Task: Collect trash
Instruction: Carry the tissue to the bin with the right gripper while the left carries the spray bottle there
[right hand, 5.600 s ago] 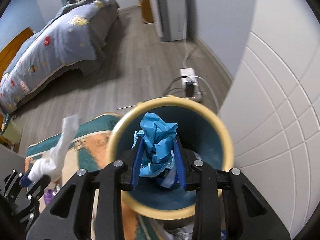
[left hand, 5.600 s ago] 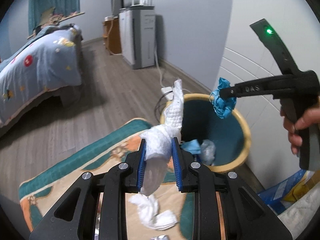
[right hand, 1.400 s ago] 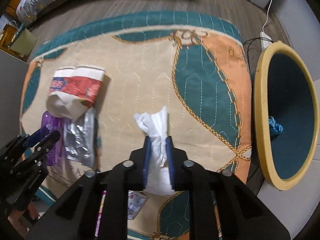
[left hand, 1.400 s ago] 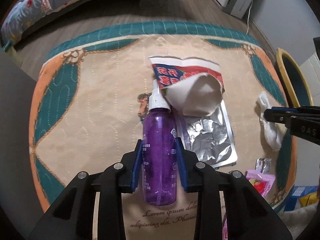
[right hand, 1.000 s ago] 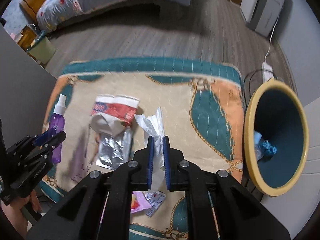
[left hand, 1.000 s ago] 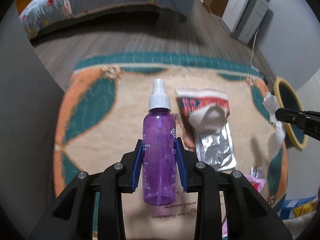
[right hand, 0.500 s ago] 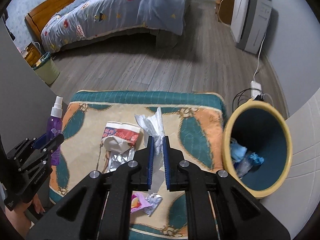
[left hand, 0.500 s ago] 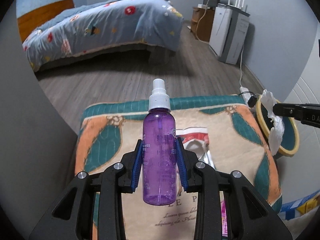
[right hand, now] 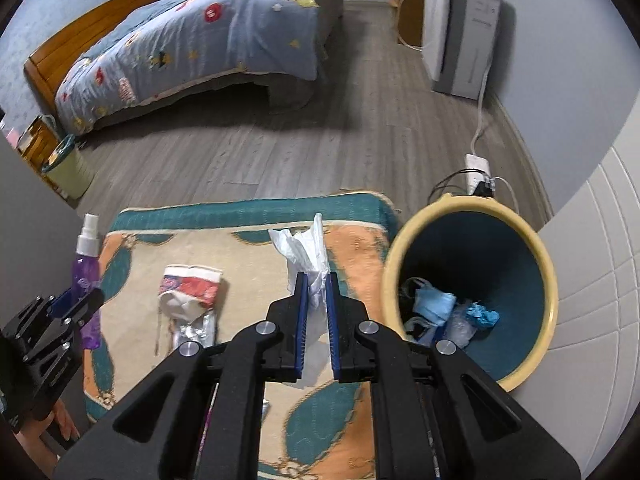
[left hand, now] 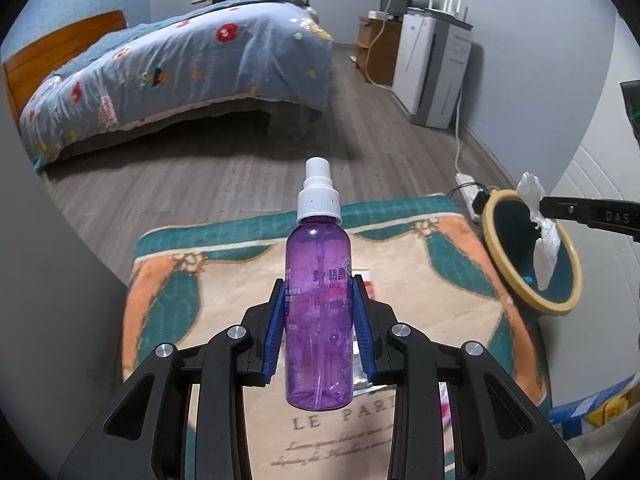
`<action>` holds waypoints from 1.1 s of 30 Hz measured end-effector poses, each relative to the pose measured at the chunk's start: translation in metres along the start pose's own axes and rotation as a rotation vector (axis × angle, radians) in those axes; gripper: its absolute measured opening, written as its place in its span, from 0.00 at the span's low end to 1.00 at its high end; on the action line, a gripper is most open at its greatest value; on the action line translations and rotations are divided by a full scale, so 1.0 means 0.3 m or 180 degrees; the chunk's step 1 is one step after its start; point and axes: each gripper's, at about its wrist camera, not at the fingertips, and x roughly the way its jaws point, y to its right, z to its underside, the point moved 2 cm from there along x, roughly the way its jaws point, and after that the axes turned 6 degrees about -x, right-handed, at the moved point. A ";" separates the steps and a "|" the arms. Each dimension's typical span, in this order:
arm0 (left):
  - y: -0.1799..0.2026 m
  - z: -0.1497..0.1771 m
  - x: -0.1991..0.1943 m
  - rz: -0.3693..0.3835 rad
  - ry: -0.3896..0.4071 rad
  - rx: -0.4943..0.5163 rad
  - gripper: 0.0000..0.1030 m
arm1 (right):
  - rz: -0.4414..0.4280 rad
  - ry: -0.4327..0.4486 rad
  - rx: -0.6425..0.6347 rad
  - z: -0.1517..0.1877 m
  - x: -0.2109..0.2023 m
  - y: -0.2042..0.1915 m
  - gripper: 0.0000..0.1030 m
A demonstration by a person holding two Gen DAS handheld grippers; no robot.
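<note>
— What does the left gripper [left hand: 319, 330] have?

— A purple spray bottle [left hand: 319, 308], white cap pointing away from the claw. Both blue pads press against its sides, so the claw is pinched on the bottle and holds it up off the rug [left hand: 420, 256], which lies below and ahead of the fingers.

— And the right gripper [right hand: 316, 320]?

— Its pads are squeezed nearly together on a crumpled white tissue [right hand: 308, 258]. The tissue sticks out beyond the fingertips and also hangs beneath them.

— Where is the bin relative to that claw?

— The trash bin [right hand: 548, 276], yellow-rimmed with a dark blue inside, sits just to the right of the fingertips, mouth tilted toward the camera. Blue and pale scraps lie at its bottom. In the left wrist view the tissue dangles in front of the bin's opening.

— Anything left on the rug?

— Left of the right claw lie a red and white wrapper [right hand: 191, 286] and, touching it on the near side, a silver foil packet [right hand: 196, 330]. Far ahead of both claws stands a bed [left hand: 180, 68].
</note>
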 end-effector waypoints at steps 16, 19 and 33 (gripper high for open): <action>0.287 -0.019 0.031 0.0355 0.0111 0.0415 0.32 | 0.0211 0.0095 0.0660 0.036 0.007 0.389 0.09; 0.345 -0.015 0.039 0.0449 0.0138 0.0527 0.32 | 0.0229 0.0085 0.0845 0.053 0.025 0.466 0.09; 0.620 0.045 0.143 0.0856 -0.0080 0.0958 0.32 | 0.0479 -0.0129 0.1178 0.146 0.117 0.704 0.09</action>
